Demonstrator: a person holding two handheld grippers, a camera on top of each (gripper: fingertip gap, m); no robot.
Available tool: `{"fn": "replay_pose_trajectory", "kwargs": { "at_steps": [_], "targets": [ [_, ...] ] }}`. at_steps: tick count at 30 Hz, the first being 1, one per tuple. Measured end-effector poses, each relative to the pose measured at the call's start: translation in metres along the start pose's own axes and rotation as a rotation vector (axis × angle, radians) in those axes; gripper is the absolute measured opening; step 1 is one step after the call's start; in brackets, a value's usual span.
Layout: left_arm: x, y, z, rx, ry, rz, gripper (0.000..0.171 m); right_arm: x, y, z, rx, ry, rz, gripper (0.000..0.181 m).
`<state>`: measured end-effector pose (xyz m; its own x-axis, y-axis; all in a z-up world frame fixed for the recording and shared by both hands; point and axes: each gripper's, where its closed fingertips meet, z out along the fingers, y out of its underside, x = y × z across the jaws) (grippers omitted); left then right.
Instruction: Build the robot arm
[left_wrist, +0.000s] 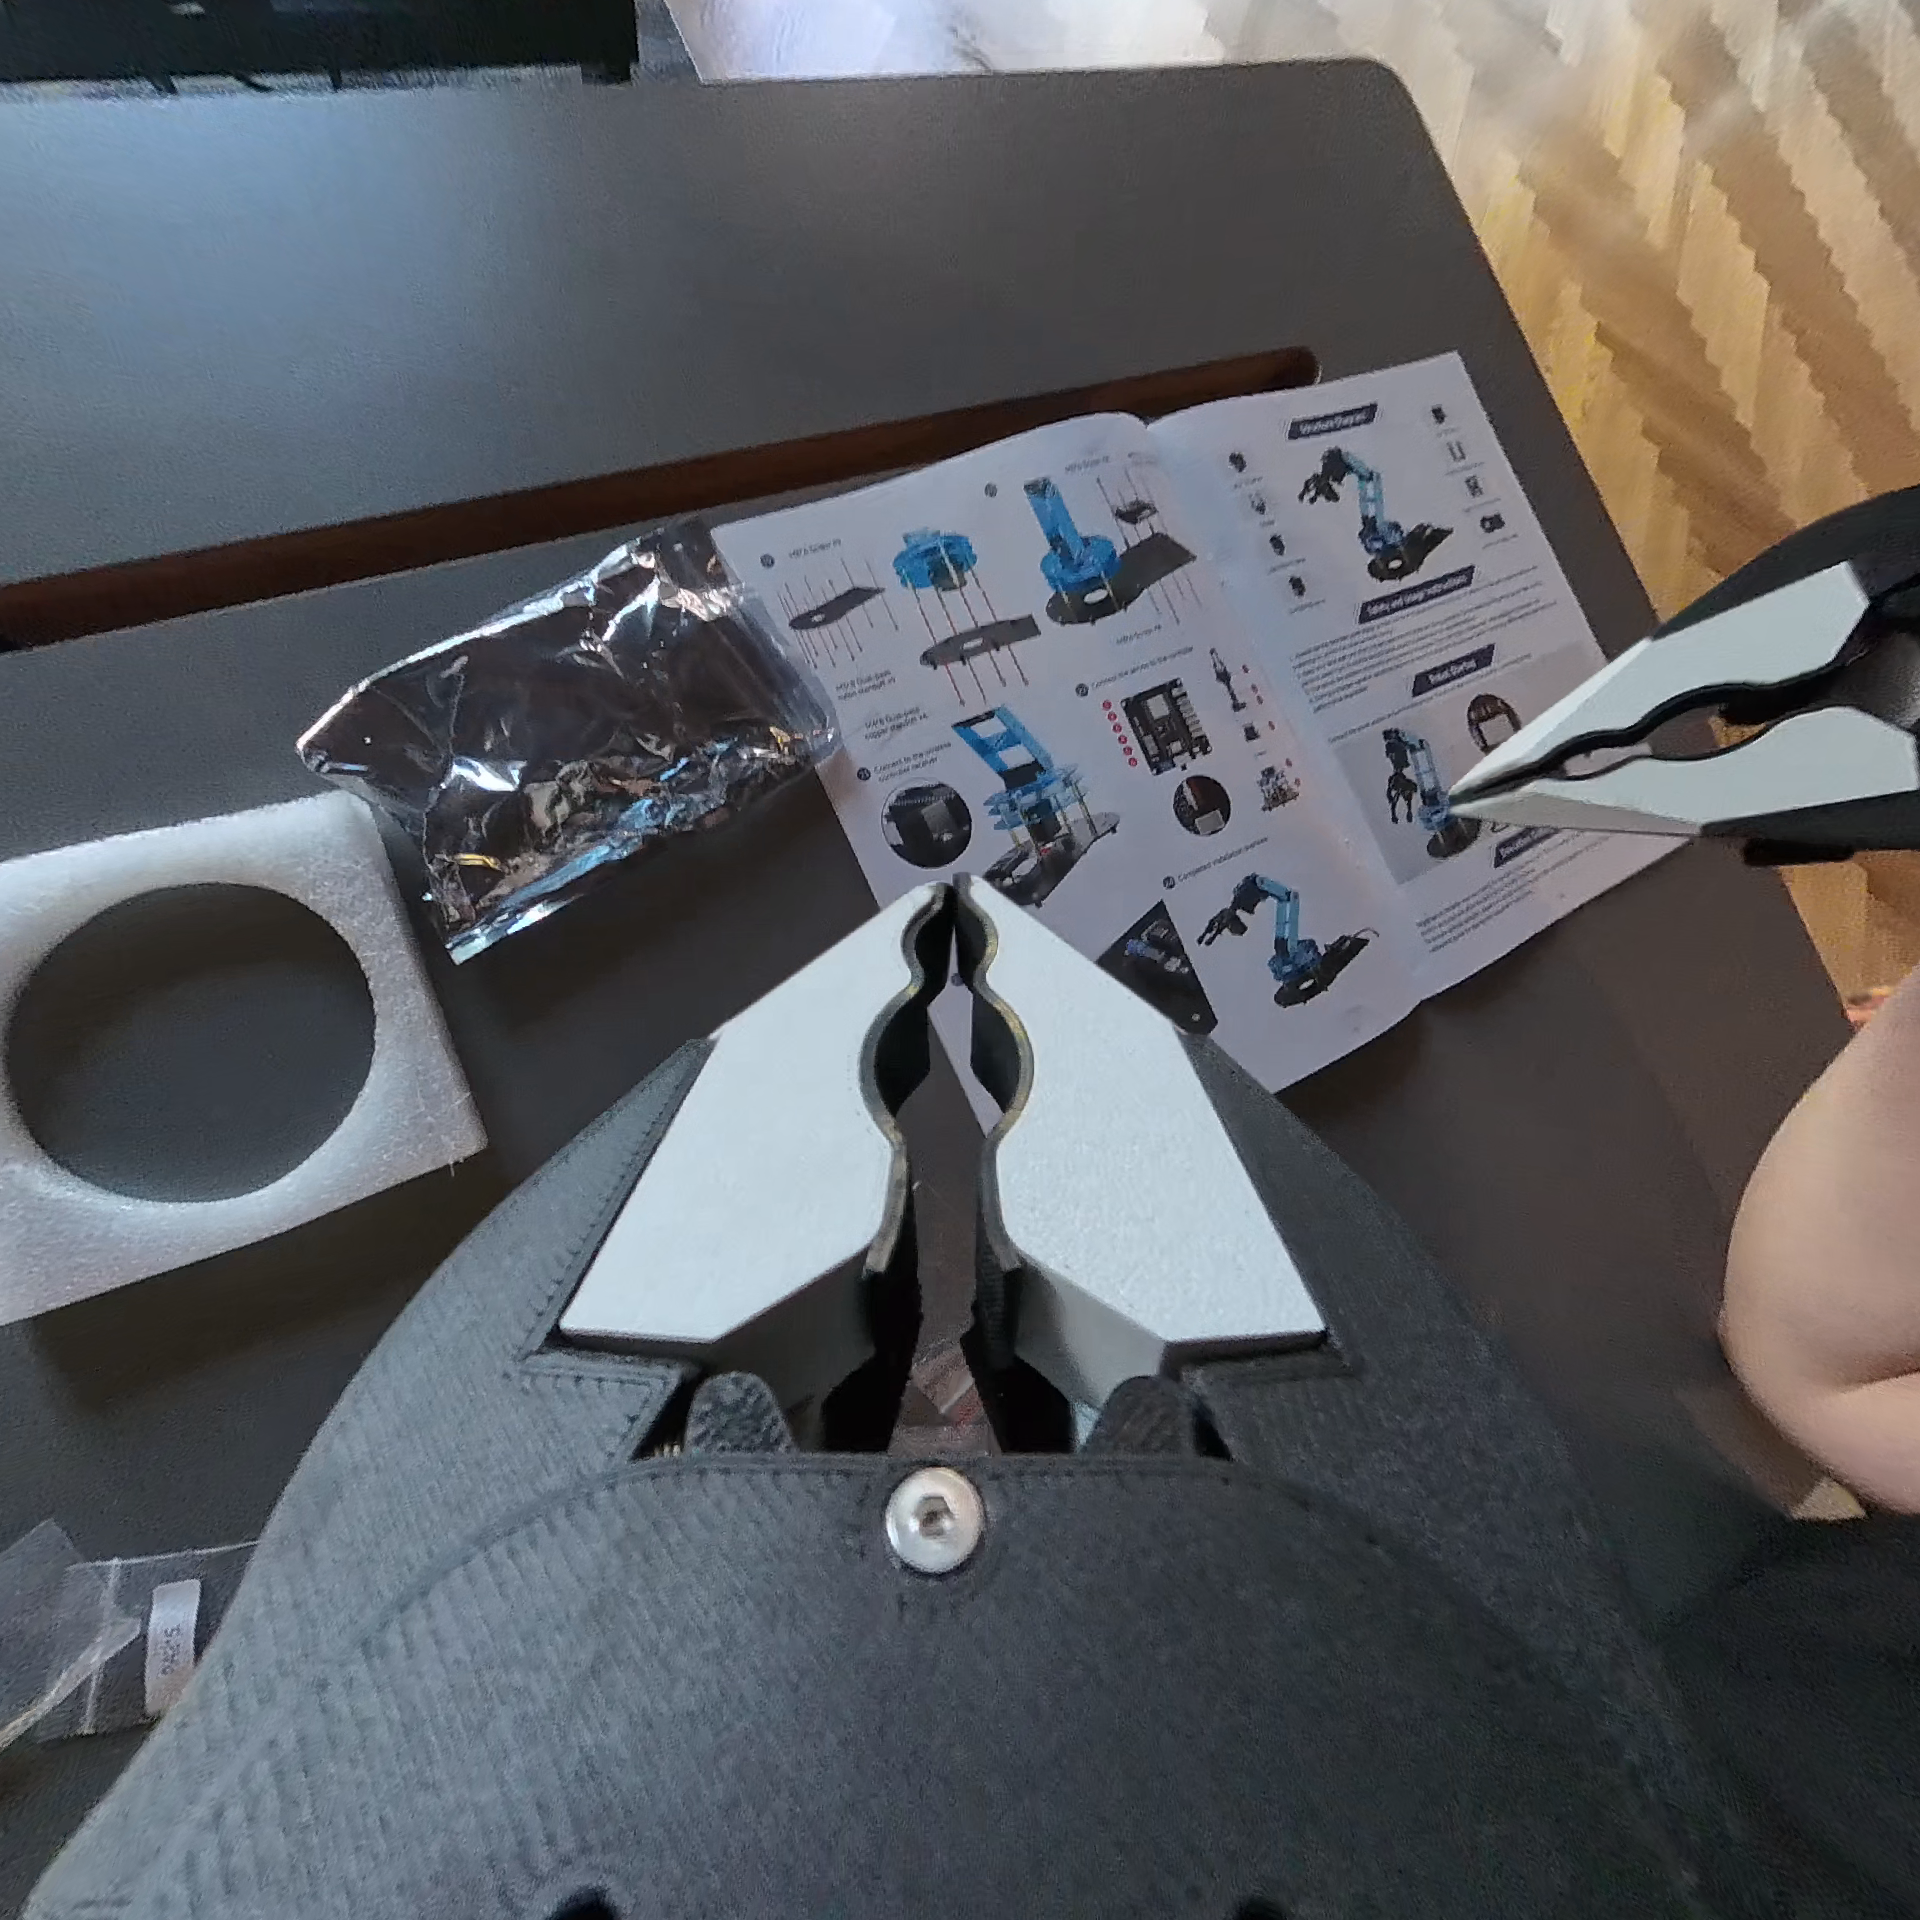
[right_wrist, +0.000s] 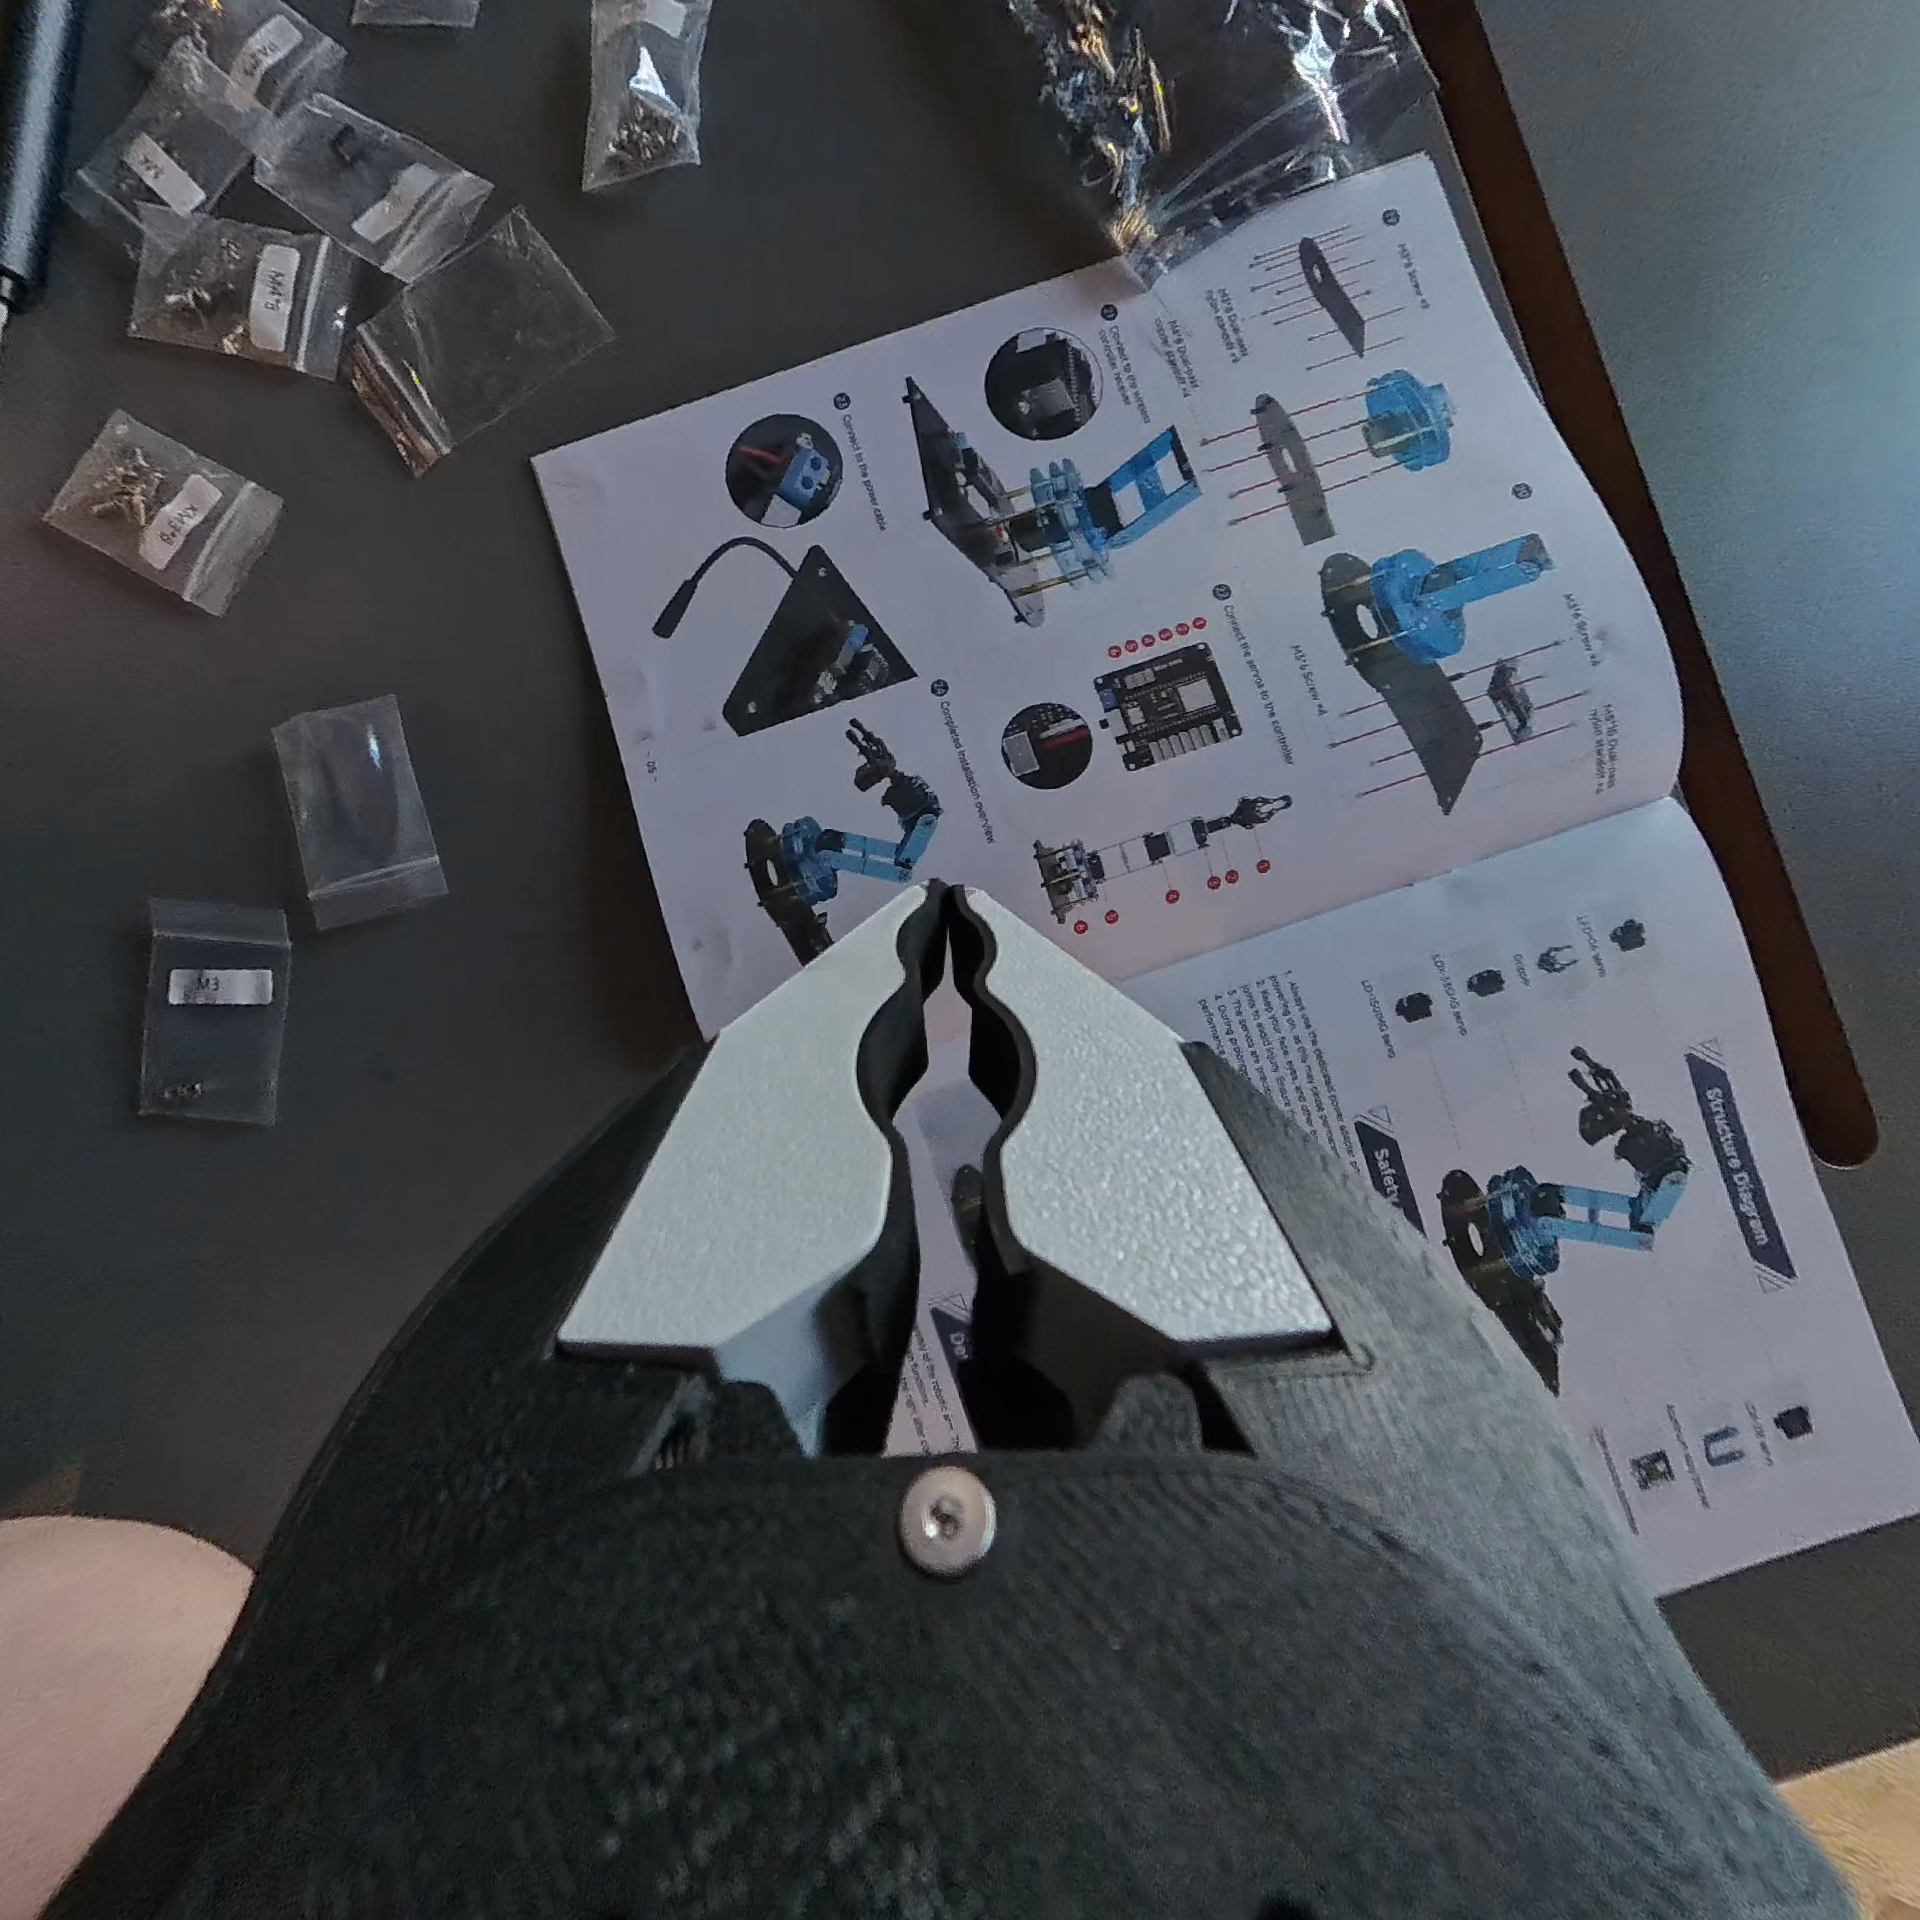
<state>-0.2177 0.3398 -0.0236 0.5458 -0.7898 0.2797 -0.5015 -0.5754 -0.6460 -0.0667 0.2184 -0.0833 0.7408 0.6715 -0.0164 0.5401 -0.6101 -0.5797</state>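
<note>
A dark table seen from two hand-held grippers, described from left to right. At the far left of the left wrist view lies a white foam square with a round hole cut through it. Just beside it, toward the right, sits a crumpled shiny plastic bag whose far corner touches or overlaps an open instruction booklet. The booklet lies flat with its spine running away from the camera, its pages showing drawings of a blue toy robot arm. The left gripper hangs above the table with its jaws together and nothing between them, its tips over the booklet's near left corner. Farther right, the right gripper comes in from the side, its jaws also together and empty, its tips over the booklet's right-hand page; whether they touch the paper cannot be told. In the right wrist view, small clear bags of screws are scattered at the left, well apart from the gripper. The right gripper points across the booklet, which fills the middle and right. Both grippers are close to the booklet, the right one reaching farther onto it.
</note>
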Motion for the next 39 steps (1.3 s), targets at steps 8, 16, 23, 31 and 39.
{"fn": "replay_pose_trajectory", "kwargs": {
  "at_steps": [8,16,23,31,39],
  "targets": [
    [0.005,-0.005,0.010,0.000,0.019,-0.019,0.000,0.010,0.008,0.008,-0.011,0.018,0.021,0.000],
    [-0.001,0.006,0.019,-0.079,-0.003,-0.038,0.000,0.015,0.013,0.011,-0.019,0.028,0.029,0.000],
    [-0.010,-0.002,0.012,-0.022,-0.041,-0.053,0.000,0.022,0.015,0.005,-0.008,0.065,0.047,0.000],
    [0.002,0.004,0.021,-0.077,-0.015,-0.022,0.000,0.038,0.027,-0.005,-0.024,0.145,0.091,0.000],
    [0.006,-0.001,0.020,-0.056,-0.002,-0.019,0.000,0.059,0.033,-0.012,-0.027,0.249,0.172,0.000]
  ]
}}
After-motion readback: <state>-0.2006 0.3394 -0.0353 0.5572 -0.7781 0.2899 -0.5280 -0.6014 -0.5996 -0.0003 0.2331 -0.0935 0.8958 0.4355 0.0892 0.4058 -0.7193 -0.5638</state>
